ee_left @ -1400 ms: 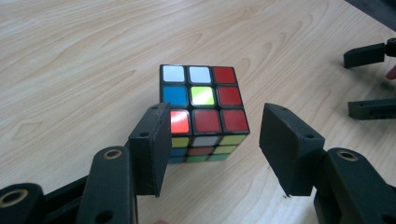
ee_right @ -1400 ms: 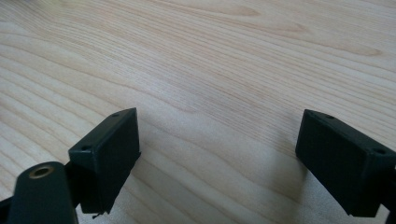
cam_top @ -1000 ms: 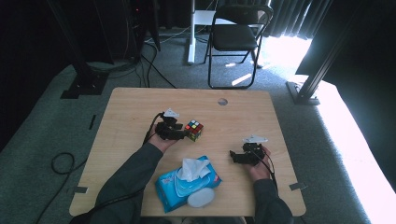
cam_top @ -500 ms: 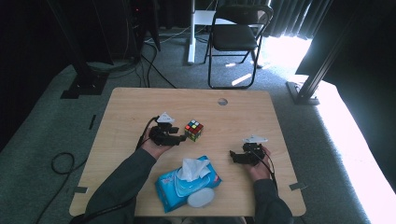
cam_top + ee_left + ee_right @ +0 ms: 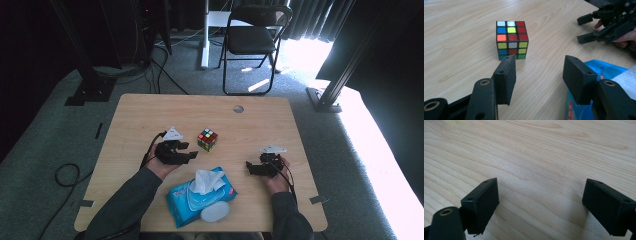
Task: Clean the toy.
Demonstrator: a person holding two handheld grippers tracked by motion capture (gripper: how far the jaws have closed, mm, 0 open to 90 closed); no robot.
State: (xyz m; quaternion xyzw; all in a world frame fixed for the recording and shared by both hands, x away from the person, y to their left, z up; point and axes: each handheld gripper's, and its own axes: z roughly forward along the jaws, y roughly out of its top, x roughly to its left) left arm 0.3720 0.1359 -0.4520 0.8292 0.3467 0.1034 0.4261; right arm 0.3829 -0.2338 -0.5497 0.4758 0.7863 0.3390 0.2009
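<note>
A scrambled colour cube (image 5: 207,139) stands on the wooden table (image 5: 145,115) near its middle. My left gripper (image 5: 193,154) is just left of and nearer than the cube, a small gap between them. In the left gripper view its black jaws stand open around bare wood, with the cube (image 5: 511,40) just beyond the left jaw's tip. My right gripper (image 5: 248,166) rests at the right front of the table, pointing left. Its jaws (image 5: 541,195) stand wide open over bare wood. The left gripper view shows that right gripper (image 5: 579,30) at the upper right.
A blue pack of wet wipes (image 5: 200,195) with a white tissue pulled up lies at the table's front, between my forearms; its corner (image 5: 599,68) is by my left gripper's right jaw. A cable hole (image 5: 238,108) is near the far edge. A folding chair (image 5: 255,35) stands beyond.
My left gripper has drawn back from the cube toward the front left; it was right at the cube before and now stands apart from it. The cube and the right gripper have stayed put.
</note>
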